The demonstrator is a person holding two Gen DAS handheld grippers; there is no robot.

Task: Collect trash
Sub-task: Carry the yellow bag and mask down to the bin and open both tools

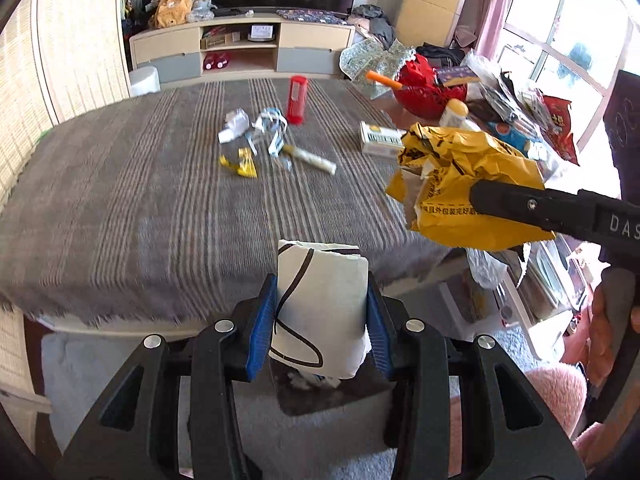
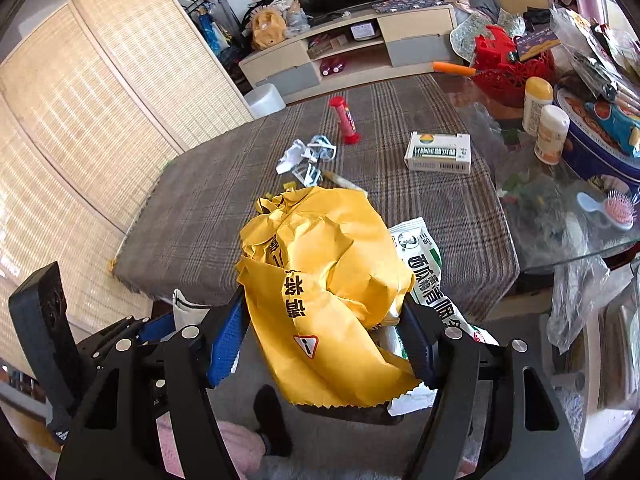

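My crumpled yellow plastic wrapper point(image 2: 320, 280) covered most of the white-and-green printed sachet point(image 2: 424, 272) behind it, and my right gripper point(image 2: 324, 344) hid its lower end. The folded white paper bag with a brown line point(image 1: 320, 312) ran down behind my left gripper point(image 1: 322, 328), bottom unseen. The striped grey tablecloth point(image 1: 120, 208) smeared with blur.

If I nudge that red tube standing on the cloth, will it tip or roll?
The red tube is tall, narrow and upright, so a high push would probably topple it. Being round, it may then roll across the striped cloth. It looks like light plastic.
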